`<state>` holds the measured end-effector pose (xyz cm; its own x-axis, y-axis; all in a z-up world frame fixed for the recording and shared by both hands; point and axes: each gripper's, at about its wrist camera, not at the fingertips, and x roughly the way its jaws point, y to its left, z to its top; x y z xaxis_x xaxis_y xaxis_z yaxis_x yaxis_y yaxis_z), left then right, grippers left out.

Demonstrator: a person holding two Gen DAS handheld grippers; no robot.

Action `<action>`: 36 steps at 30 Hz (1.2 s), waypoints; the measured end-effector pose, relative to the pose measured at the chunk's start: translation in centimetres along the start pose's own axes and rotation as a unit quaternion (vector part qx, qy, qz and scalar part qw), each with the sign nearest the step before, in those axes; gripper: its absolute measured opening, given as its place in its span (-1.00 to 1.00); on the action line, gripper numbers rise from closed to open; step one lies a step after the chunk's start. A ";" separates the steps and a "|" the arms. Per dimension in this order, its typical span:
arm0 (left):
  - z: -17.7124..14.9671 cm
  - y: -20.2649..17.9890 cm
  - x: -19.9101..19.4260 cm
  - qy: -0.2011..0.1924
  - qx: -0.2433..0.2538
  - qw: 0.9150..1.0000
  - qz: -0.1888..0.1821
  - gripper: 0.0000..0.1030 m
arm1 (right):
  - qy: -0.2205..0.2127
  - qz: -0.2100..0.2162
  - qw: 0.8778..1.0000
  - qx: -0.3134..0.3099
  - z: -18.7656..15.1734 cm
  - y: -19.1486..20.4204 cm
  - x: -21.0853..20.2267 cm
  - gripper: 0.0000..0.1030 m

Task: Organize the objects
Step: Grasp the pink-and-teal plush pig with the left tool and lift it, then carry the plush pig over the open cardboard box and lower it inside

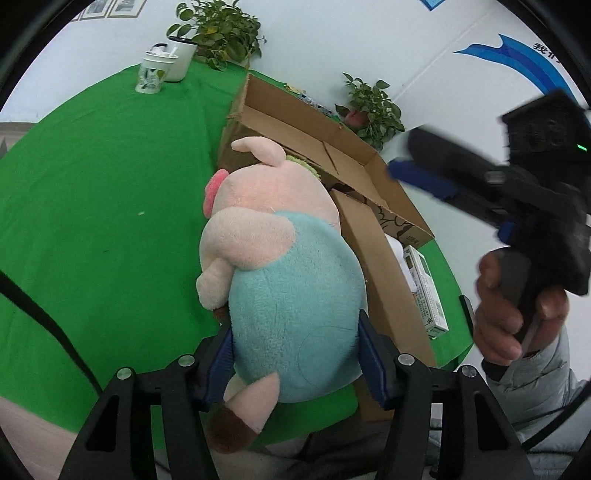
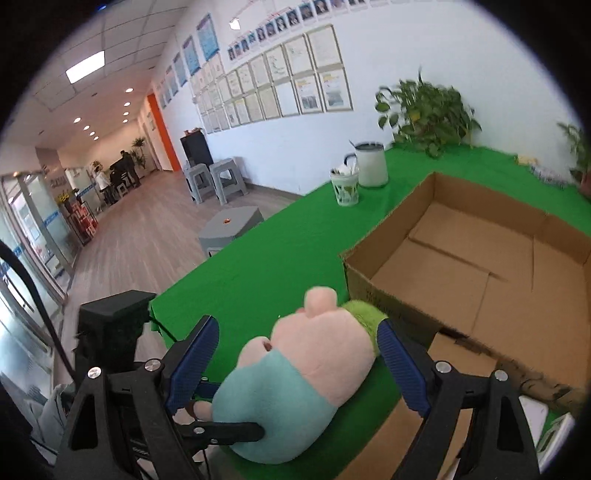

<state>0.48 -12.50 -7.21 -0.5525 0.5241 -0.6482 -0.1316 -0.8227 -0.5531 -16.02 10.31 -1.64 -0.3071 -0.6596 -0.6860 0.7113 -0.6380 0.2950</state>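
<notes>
A plush pig [image 1: 280,280] with a pink head and light-blue body is held in my left gripper [image 1: 295,354], whose blue pads press on both sides of the body, above the green table [image 1: 103,206]. The open cardboard box [image 1: 332,147] lies just behind it. My right gripper [image 2: 299,365] is open and hovers above the pig [image 2: 295,376], its pads on either side without touching. In the left wrist view the right gripper [image 1: 406,173] shows at the right, held by a hand. The box [image 2: 480,273] looks empty.
A white mug [image 1: 151,74] and a white pot [image 1: 181,55] stand at the far table edge by potted plants [image 1: 221,33]. A small white carton [image 1: 428,291] lies beside the box flap. Grey stools [image 2: 221,181] stand on the floor beyond the table.
</notes>
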 end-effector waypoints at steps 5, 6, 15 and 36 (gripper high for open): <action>-0.6 0.5 -1.2 0.007 0.006 1.000 0.014 0.12 | 0.071 0.019 0.995 0.072 -1.0 1.0 4.6 0.70; -0.7 0.5 -1.1 0.008 0.007 1.000 0.018 0.12 | 0.085 -0.008 0.993 0.083 -1.3 1.2 5.3 0.71; 0.2 -0.4 -0.3 0.019 0.010 0.999 0.028 0.12 | 0.099 -0.066 0.979 0.168 -2.6 0.2 6.4 0.70; 12.8 -17.1 -3.0 -0.118 0.194 0.972 0.065 0.06 | -0.109 -0.064 0.988 0.087 9.7 -2.9 -7.1 0.36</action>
<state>-6.12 -2.79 10.87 -0.7525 0.3826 -0.5361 -0.3233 -0.9237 -0.2054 -22.07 13.01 8.82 -0.5308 -0.6263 -0.5710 0.5437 -0.7684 0.3375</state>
